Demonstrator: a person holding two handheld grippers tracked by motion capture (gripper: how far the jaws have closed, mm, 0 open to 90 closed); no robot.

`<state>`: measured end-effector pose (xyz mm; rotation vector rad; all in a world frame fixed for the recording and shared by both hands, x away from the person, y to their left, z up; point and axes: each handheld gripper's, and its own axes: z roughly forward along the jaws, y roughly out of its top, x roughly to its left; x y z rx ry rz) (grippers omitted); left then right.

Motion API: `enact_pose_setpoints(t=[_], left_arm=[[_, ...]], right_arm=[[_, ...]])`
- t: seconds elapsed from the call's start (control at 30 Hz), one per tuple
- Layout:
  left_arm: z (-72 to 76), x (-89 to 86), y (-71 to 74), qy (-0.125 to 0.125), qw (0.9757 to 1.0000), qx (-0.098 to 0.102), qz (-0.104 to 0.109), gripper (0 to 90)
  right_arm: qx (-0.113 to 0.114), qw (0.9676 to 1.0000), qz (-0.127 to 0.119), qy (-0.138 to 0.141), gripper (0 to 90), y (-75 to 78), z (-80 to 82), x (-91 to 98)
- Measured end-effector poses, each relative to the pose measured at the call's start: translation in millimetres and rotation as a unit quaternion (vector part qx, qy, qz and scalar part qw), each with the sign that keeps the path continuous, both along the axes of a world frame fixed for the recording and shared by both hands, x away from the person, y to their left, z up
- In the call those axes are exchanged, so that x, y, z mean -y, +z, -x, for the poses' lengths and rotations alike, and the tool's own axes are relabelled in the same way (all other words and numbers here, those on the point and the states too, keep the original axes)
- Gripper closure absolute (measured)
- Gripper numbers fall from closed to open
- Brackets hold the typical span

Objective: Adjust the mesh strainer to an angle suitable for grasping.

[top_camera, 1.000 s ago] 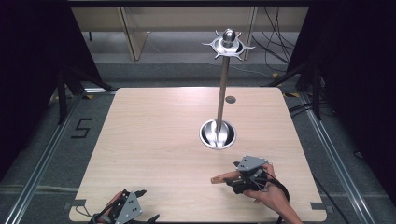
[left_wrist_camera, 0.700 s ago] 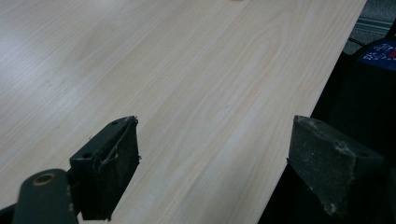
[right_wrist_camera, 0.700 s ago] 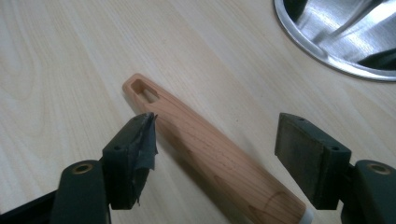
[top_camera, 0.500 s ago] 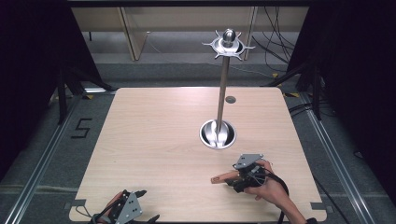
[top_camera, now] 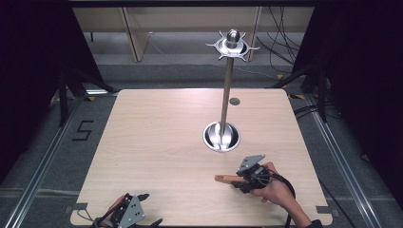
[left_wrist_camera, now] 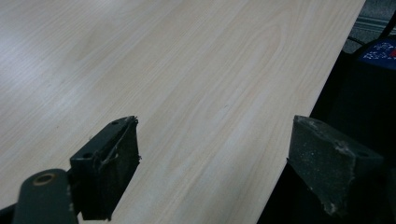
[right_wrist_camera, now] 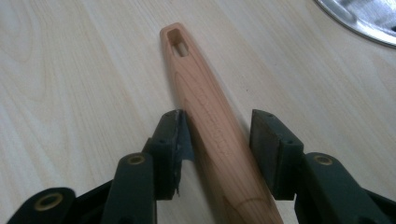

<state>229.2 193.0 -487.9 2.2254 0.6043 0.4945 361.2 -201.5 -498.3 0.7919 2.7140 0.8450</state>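
A wooden handle (right_wrist_camera: 210,112) with a slot near its far end lies flat on the table (top_camera: 157,142); its tip (top_camera: 222,179) points left. My right gripper (right_wrist_camera: 217,123) straddles the handle: the left pad touches it and a narrow gap shows at the right pad, so the jaws stand open around it. In the high view a hand holds this right gripper (top_camera: 241,182) near the table's front right. My left gripper (left_wrist_camera: 215,140) is open with nothing between its jaws, over the table's front edge, where the high view shows that left gripper (top_camera: 138,209) at the front left.
A metal stand rises from a round shiny base (top_camera: 222,137) right of the table's middle, its pole topped by a hooked crown (top_camera: 232,45). A small dark disc (top_camera: 234,101) sits in the tabletop behind it. Dark floor and cables surround the table.
The right hand has shifted only slightly around the handle, which stays on the table. The left gripper has not moved.
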Motion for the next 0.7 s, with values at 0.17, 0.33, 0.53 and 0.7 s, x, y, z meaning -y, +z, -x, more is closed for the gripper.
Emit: enact_pose_setpoints(t=[0.17, 0.33, 0.53, 0.7], left_arm=[[0.0, 0.2, -0.1, 0.001, 1.0, -0.001, -0.003, 15.7], [-0.2, 0.3, -0.6, 0.003, 1.0, 0.006, -0.004, 15.7], [-0.4, 0.5, -0.9, 0.003, 1.0, 0.006, -0.004, 15.7], [0.1, 0.0, 0.0, -0.001, 1.0, -0.001, -0.003, 15.7]], right_arm=[[-0.011, 0.9996, 0.02, 0.015, 61.8, 3.8, -3.2, -3.6], [-0.016, 0.9981, 0.047, 0.036, 70.6, 8.1, -4.7, -6.5], [-0.021, 0.9968, 0.062, 0.045, 70.8, 10.0, -7.9, -6.8], [-0.026, 0.9971, 0.067, 0.024, 71.0, 13.3, -6.1, -4.8]])
